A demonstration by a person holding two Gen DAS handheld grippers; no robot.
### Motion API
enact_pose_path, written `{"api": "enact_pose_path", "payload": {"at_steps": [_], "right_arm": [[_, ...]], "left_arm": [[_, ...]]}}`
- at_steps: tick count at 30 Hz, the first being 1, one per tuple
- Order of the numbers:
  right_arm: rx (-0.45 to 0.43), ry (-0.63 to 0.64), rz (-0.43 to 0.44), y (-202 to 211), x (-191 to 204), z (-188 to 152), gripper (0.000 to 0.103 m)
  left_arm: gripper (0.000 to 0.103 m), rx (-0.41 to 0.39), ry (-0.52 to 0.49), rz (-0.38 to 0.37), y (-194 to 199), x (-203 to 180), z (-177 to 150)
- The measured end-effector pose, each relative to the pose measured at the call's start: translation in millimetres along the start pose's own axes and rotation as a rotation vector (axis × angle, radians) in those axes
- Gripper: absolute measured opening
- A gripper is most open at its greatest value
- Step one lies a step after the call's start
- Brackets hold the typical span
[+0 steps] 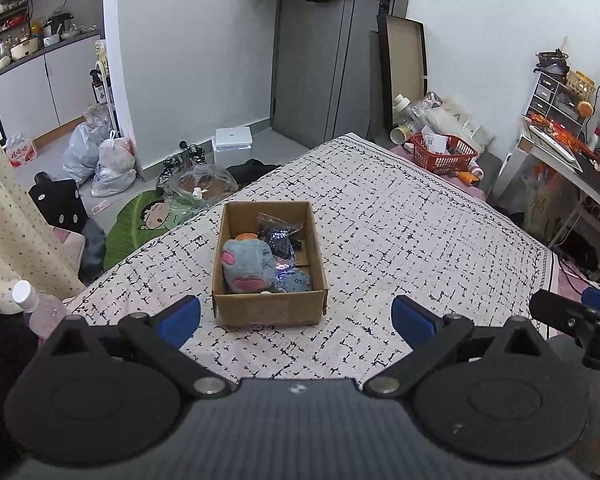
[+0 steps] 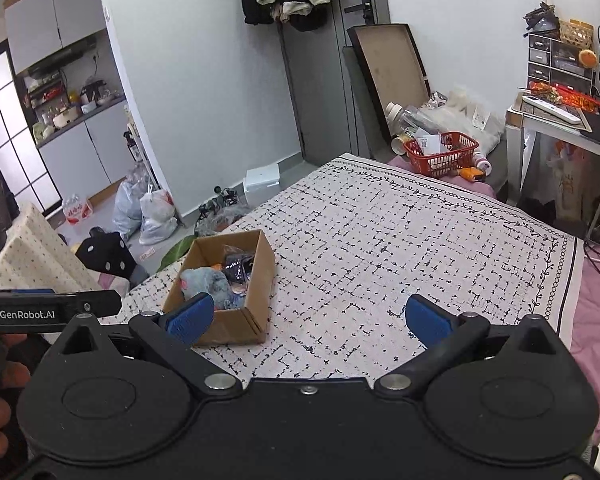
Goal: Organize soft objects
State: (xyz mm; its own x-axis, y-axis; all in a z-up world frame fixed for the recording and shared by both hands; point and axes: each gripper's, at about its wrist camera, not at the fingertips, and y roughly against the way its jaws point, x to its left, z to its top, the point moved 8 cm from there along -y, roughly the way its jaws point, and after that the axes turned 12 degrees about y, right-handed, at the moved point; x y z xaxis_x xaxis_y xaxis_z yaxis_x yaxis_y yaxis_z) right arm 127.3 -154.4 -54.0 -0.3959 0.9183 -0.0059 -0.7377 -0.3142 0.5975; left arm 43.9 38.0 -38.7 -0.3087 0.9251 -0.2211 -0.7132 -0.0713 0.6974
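Left gripper (image 1: 296,318) is hovering just short of the cardboard box (image 1: 269,312), blue pads spread wide, gripping nothing. Right gripper (image 2: 310,316) is hanging to the right of the box (image 2: 236,324), likewise wide and empty. Box is sitting on the patterned bedspread (image 1: 400,240), holding a grey-blue plush (image 1: 246,266), a smaller blue plush (image 1: 296,282) and a dark plastic bag (image 1: 278,236). Red basket (image 1: 444,156) is resting well beyond the box, near the bed's far corner.

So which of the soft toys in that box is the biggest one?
The grey plush with pink patches, filling the left side of the cardboard box. The small blue plush beside it, in the near right corner, is much smaller.
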Motion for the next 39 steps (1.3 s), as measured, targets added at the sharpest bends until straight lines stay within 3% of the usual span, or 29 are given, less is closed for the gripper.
{"api": "enact_pose_path", "payload": {"at_steps": [39], "right_arm": [[0.019,0.032,-0.016,-1.0,5.3,-0.4,0.103]], "left_arm": [[0.101,0.004,-0.008,0.000,-0.7,5.4,-3.6]]}}
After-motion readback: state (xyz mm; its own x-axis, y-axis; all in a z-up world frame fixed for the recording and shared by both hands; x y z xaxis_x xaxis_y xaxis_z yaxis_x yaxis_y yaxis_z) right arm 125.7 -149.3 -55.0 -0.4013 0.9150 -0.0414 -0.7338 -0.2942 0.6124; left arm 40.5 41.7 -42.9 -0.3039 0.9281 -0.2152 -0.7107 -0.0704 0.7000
